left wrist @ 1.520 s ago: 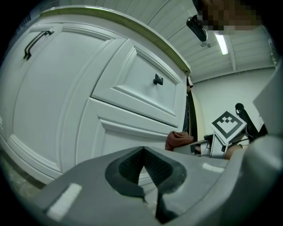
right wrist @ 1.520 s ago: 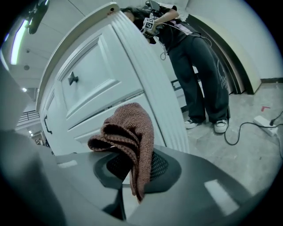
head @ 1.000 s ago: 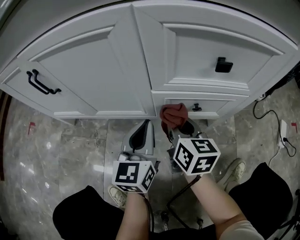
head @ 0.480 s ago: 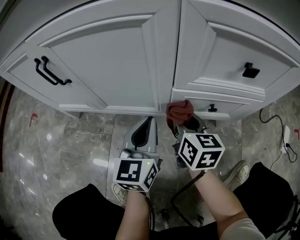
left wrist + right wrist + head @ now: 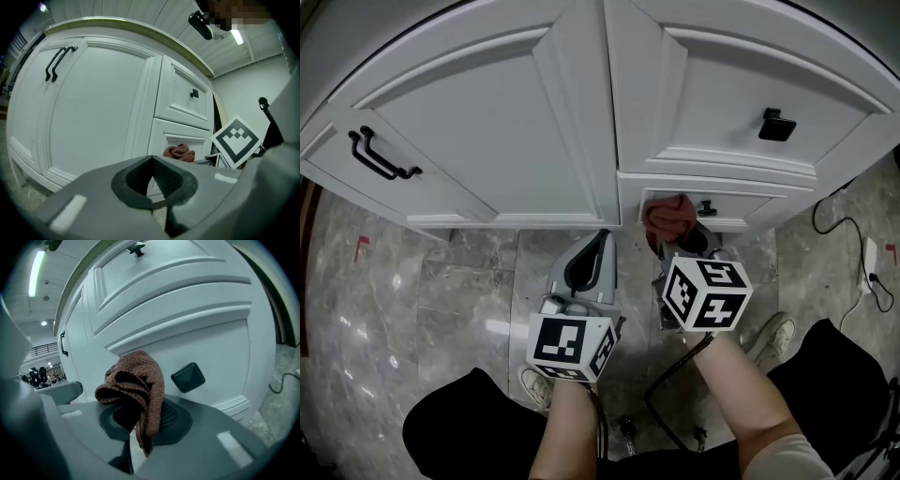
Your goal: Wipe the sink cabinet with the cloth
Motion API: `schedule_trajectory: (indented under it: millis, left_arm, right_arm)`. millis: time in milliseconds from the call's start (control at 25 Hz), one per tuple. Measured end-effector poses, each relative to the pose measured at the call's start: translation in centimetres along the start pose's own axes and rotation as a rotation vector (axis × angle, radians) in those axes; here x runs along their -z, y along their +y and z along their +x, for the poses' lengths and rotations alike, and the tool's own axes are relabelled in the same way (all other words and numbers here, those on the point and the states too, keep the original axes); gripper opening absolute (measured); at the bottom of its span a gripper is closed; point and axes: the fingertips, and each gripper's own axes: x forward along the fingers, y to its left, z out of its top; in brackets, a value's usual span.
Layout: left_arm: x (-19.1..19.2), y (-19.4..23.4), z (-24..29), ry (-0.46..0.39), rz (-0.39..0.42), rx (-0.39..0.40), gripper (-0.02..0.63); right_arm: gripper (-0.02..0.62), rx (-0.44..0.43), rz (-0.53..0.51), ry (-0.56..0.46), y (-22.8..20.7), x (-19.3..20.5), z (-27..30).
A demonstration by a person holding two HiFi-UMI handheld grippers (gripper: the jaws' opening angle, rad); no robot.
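1. Two handheld grippers are positioned at the front of the white panelled sink cabinet (image 5: 487, 122).
2. Jaws of the right gripper (image 5: 682, 242) are clamped on the crumpled reddish-brown knitted cloth (image 5: 669, 215).
3. At the cabinet's small lower drawer front (image 5: 750, 208), the cloth lies against the panel. It is just beside the black square knob (image 5: 706, 208), on the side toward the cabinet's centre post.
4. Jaws of the left gripper (image 5: 592, 255) are closed together with nothing between them. This gripper is near the cabinet's base rail, clear of it.

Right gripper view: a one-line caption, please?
Right gripper clamps a brown cloth near the white drawer and its dark knob.
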Motion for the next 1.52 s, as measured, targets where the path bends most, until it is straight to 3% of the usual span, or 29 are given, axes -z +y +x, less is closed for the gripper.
schedule_trajectory:
  millis: [440,960,1200,1520]
  left_arm:
    - [0.1,-1.9,1.3,0.003,0.000,0.032,0.000]
    - [-0.3,-5.0,2.0,-0.010,-0.021,0.067,0.000]
    - [0.2,-7.4,2.7,0.014,0.015,0.115,0.000]
    - [0.9,-7.4,3.4,0.021,0.003,0.115,0.000]
  right_arm:
    - [0.080,0.059,0.068,0.009,-2.9,-0.2,-1.6]
    - [0.080,0.049,0.074,-0.031,-4.6,-2.0,-5.6]
    - [0.080,0.034,0.097,-0.033,-5.5,-2.2,-5.8]
    - [0.080,0.099,0.149,-0.057,-8.7,-2.9,-5.7]
